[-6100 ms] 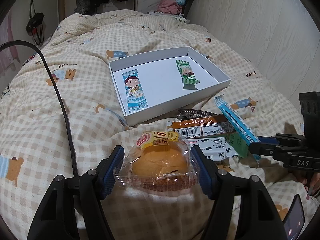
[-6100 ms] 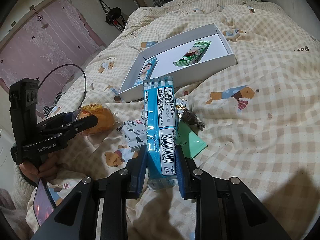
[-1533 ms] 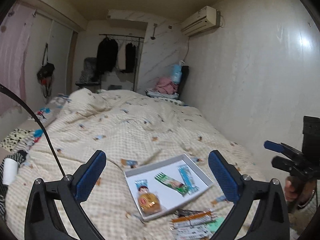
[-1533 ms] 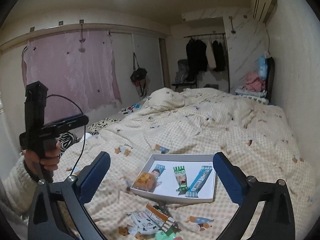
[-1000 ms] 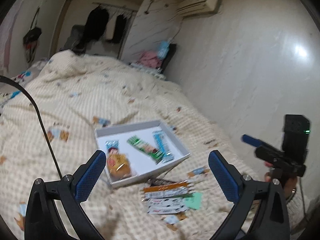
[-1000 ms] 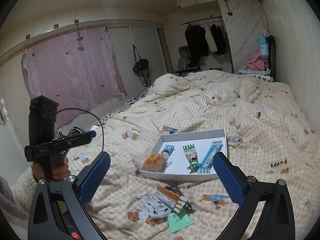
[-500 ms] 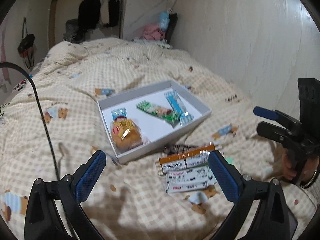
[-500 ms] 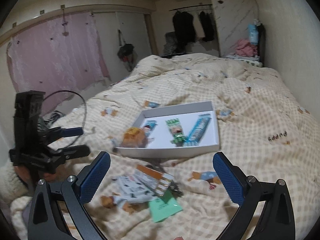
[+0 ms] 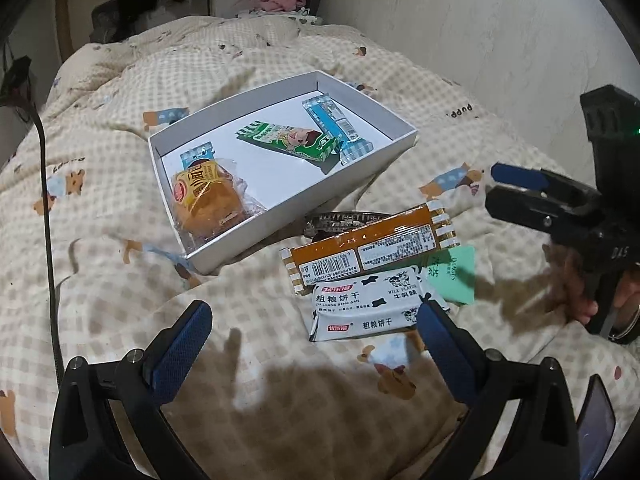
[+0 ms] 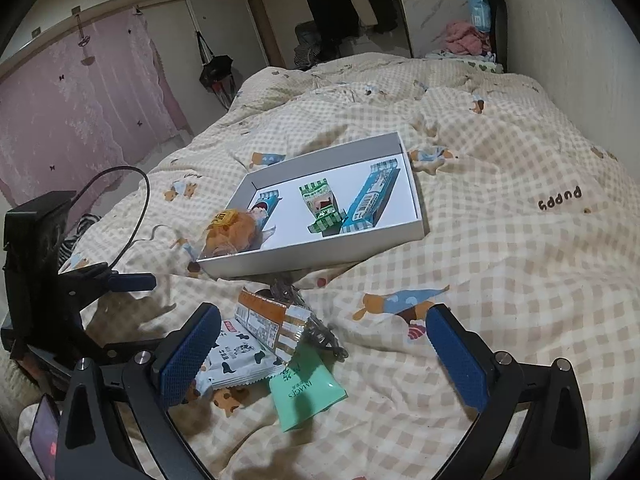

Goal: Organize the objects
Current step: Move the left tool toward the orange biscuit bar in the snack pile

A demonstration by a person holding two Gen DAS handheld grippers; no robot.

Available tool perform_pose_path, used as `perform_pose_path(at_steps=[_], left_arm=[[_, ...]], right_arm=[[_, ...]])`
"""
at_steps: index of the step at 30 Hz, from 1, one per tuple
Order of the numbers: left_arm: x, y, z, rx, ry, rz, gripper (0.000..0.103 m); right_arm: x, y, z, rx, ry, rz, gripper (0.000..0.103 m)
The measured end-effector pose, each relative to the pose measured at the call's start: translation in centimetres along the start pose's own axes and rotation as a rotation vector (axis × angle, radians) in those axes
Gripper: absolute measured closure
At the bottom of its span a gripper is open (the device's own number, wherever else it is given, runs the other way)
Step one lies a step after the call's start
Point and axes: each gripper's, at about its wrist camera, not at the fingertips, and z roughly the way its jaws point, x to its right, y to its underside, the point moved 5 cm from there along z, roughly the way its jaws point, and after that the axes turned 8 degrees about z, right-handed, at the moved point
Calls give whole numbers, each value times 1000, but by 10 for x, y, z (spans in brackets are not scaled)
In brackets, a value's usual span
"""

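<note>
1. Left wrist view: the left gripper (image 9: 312,344) is spread wide and holds nothing; just ahead of it and a little to its right lies the white cow-print biscuit pack (image 9: 370,306) on the checked quilt (image 9: 100,208), long axis running across the jaws, its near right corner close to the right fingertip; the orange bar (image 9: 370,250) lies touching it on the far side, roughly parallel, tilted up to the right; a mint-green sachet (image 9: 456,276) peeps from under their right ends; the white box (image 9: 288,216) lies beyond, already holding a bun in clear film (image 9: 208,204), a green wrapper (image 9: 292,144) and a blue bar (image 9: 336,128); the right gripper (image 9: 516,184) shows at the right edge, jaws apart and empty.

2. Right wrist view: the right gripper (image 10: 320,352) is likewise splayed and empty; the loose pile sits low and left of its centre, the biscuit pack (image 10: 236,360) partly behind its left fingertip (image 10: 188,356), the sachet (image 10: 306,390) between the fingers; a dark metal clip (image 10: 320,332) lies beside them.

3. Judgement: the left gripper looks nearer the biscuit pack, the right nearer the sachet; the wrappers are glossy, crinkly film, flat and thin on soft bedding, so a low pinch across the short width seems called for.
</note>
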Motion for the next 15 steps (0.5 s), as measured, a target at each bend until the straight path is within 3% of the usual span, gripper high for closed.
perform_pose_path(at_steps=[15], left_arm=[[-1, 5, 11, -68, 71, -42, 1]], right_arm=[[1, 1, 3, -22, -6, 16, 0]])
